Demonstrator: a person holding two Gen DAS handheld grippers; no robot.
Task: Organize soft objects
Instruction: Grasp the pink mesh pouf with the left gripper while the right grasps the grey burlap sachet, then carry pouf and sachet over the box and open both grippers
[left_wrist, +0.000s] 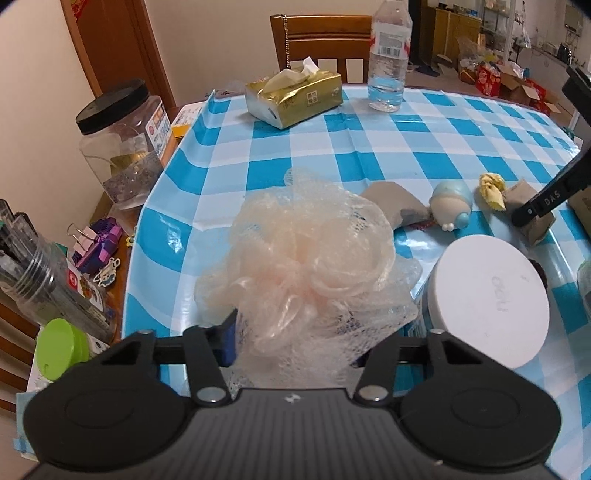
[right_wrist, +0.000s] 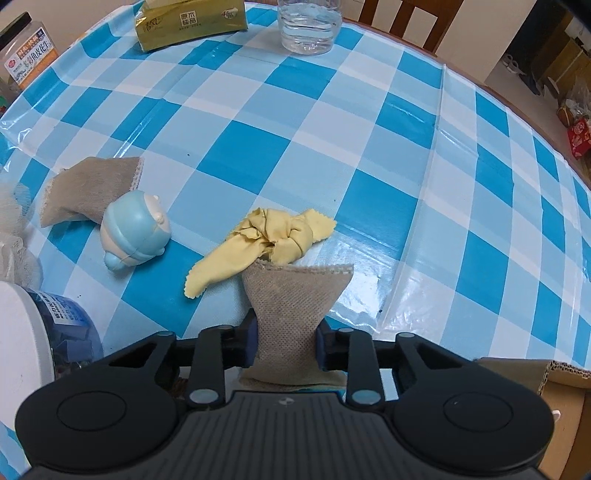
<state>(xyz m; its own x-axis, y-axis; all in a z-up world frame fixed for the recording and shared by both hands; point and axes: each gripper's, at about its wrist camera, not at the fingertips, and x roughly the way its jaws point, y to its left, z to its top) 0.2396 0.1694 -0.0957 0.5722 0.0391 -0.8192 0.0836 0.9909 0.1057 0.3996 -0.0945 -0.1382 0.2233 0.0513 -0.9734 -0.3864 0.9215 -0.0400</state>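
- My left gripper (left_wrist: 295, 341) is clamped on the peach mesh bath pouf (left_wrist: 308, 258); it bulges well past both pads, so I've only got a pinch of netting. Keep the squeeze firm and move slow, or the mesh slides out.
- My right gripper (right_wrist: 286, 345) is clenched on a beige woven sachet (right_wrist: 291, 306), pinched at its waist w/ the flared top pointing away from me. Lift straight up before travelling, since the yellow cloth (right_wrist: 258, 243) lies touching its top edge and could drag along.
- Still loose on the blue-check tablecloth (right_wrist: 406, 155): the yellow cloth, a 2nd beige sachet (right_wrist: 88, 184) and the blue-and-cream squishy toy (right_wrist: 135, 229), which leans against that sachet.
- Drop spot: prob. the cardboard box (right_wrist: 532, 376) at my right edge, but only a corner shows, can't confirm.
- Watch the white-lidded tub (left_wrist: 491, 299) just beside the pouf; swing left hand clear of it.
- Don't cross hands; right goes first.
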